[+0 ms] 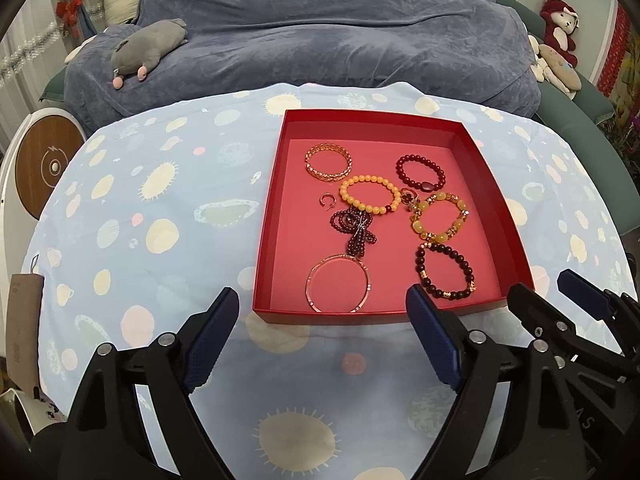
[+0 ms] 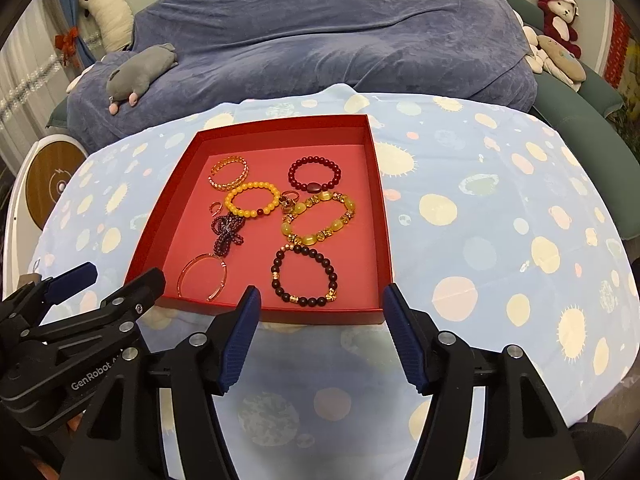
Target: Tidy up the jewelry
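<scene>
The left claw point(image 1: 322, 318) hangs wide apart and holds nothing, its blue pads point(image 1: 208, 340) poised over the cloth-covered surface point(image 1: 160, 200) just short of the red box's point(image 1: 280, 184) near wall. Beside it, the right claw point(image 2: 320, 312) is likewise spread wide and empty, level with that same near wall — each claw shows at the edge of the other's view.

All the jewelry lies inside the open red box. Going left to right in the left wrist view: a small open ring point(image 1: 327, 201) rests on the box floor beside a gold link bangle point(image 1: 329, 167), which sits toward the far left corner. Below them a clear pinkish bangle point(image 1: 339, 283) lies close to the near wall, touched at its far edge by a bunched dark purple bead strand point(image 1: 354, 228). An orange bead bracelet point(image 1: 370, 194) sits in the middle, just meeting the purple strand. Further right come a dark red bead bracelet point(image 1: 421, 174) with one large oval stone, a yellow bracelet point(image 1: 439, 216) with gold spacers (a small ring-like piece I cannot make out clearly lies at its far-left edge), and a black bead bracelet point(image 1: 447, 271) with gold accents nearest the right claw.

Behind the surface a grey plush toy point(image 1: 148, 46) lies on a blue-covered bed point(image 1: 340, 28).
</scene>
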Tool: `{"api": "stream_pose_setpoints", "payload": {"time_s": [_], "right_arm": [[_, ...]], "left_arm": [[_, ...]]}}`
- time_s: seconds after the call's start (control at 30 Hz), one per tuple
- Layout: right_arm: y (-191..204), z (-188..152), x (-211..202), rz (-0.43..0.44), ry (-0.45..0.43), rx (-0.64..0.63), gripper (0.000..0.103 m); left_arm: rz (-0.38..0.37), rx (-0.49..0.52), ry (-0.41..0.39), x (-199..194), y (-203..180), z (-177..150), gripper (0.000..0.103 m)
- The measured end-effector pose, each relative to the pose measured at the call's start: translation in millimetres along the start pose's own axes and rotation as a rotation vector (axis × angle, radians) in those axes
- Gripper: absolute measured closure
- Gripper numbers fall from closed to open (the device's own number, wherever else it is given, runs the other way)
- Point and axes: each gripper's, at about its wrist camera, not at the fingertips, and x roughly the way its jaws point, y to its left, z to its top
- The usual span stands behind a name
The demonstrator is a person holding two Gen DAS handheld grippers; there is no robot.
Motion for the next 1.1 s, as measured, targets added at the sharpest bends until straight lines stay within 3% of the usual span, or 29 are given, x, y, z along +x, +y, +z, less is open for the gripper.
{"api": "stream_pose_setpoints", "payload": {"time_s": [0.07, 0.23, 0.5, 0.6, 1.1], "right_arm": [[0, -1, 0, -0.003, 0.0, -0.002, 0.038], [-5, -4, -2, 0.006, 0.016, 0.028, 0.02], [-5, -11, -5, -0.004, 0.012, 0.023, 0.017], [-7, -13, -6, -0.013, 0.003, 0.029, 0.006], [-8, -18, -8, -0.028, -0.011, 0.034, 0.006]], "left_arm": [[0.006, 0.0, -0.003, -1, 1, -1, 0.018], [0.013, -0.02, -0.002, -4, 6, -5, 0.015], [0.019, -0.021, -0.002, -6, 8, -10, 0.014], [0.026, -0.031, -0.005, -6, 10, -12, 0.011], [0.033, -0.043, -0.007, -9, 12, -16, 0.008]]}}
